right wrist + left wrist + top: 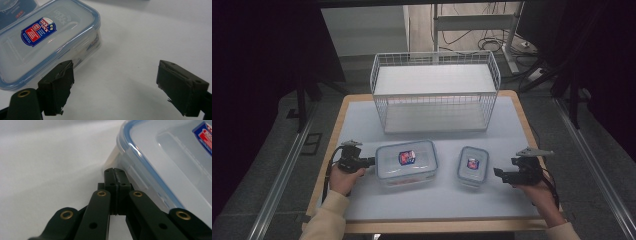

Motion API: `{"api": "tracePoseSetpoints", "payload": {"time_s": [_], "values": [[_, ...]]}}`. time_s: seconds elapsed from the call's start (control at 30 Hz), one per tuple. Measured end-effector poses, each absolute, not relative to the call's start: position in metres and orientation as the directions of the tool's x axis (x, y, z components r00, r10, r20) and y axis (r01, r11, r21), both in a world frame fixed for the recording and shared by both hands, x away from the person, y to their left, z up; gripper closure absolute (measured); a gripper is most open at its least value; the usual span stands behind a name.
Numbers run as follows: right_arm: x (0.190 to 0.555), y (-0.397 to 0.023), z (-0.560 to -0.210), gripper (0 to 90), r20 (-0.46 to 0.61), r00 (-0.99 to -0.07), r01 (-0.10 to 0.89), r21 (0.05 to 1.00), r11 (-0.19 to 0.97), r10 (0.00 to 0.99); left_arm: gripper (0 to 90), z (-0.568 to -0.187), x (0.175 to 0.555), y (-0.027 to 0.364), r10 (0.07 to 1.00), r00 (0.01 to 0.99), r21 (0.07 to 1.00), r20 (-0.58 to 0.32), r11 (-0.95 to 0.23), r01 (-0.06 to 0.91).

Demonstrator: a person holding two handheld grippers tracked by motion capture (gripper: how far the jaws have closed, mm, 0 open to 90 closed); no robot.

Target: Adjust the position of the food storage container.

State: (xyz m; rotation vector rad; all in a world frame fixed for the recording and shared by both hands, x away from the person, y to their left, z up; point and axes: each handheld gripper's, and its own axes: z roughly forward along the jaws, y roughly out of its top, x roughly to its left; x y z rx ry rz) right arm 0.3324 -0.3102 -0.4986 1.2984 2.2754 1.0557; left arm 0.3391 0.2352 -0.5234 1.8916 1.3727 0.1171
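Observation:
A large clear lidded container with a blue seal and a red-blue label lies on the table at centre left. My left gripper is shut with nothing held, its tips touching the container's left side. A smaller container of the same kind lies to the right. My right gripper stands open just right of it, and its left jaw is close to the small container's near corner.
A white wire basket rack with two tiers stands at the back of the white tabletop. The wooden table edge frames it. Dark floor and metal rails lie on both sides.

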Motion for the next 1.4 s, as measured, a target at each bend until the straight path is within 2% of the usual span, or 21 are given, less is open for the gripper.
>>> {"api": "tracePoseSetpoints", "payload": {"time_s": [0.17,0.57,1.13,1.23,1.27,1.33,1.4], "values": [[0.333,-0.311,-0.499,14.3,0.083,-0.539,0.606,0.729,0.317,0.839,90.0,-0.525,0.350,0.231,0.829,0.410,0.629,-0.381,-0.093,0.772],[0.332,-0.311,-0.498,14.3,0.085,-0.536,0.606,0.732,0.312,0.840,90.0,-0.524,0.354,0.230,0.827,0.414,0.641,-0.380,-0.087,0.763],[0.326,-0.306,-0.487,14.2,0.104,-0.556,0.562,0.778,0.280,0.825,88.7,-0.503,0.300,0.250,0.814,0.428,0.695,-0.392,-0.043,0.718],[0.325,-0.304,-0.486,13.8,0.115,-0.565,0.557,0.784,0.275,0.817,83.5,-0.500,0.291,0.251,0.812,0.439,0.705,-0.386,-0.047,0.707],[0.325,-0.303,-0.486,13.6,0.119,-0.572,0.552,0.787,0.274,0.812,78.4,-0.499,0.289,0.251,0.816,0.433,0.707,-0.384,-0.042,0.706],[0.324,-0.301,-0.485,13.2,0.123,-0.582,0.545,0.793,0.273,0.804,62.5,-0.497,0.286,0.251,0.832,0.409,0.718,-0.374,-0.019,0.696],[0.322,-0.299,-0.483,12.6,0.139,-0.589,0.542,0.799,0.262,0.796,51.9,-0.494,0.285,0.252,0.832,0.403,0.726,-0.380,-0.002,0.688]]}}
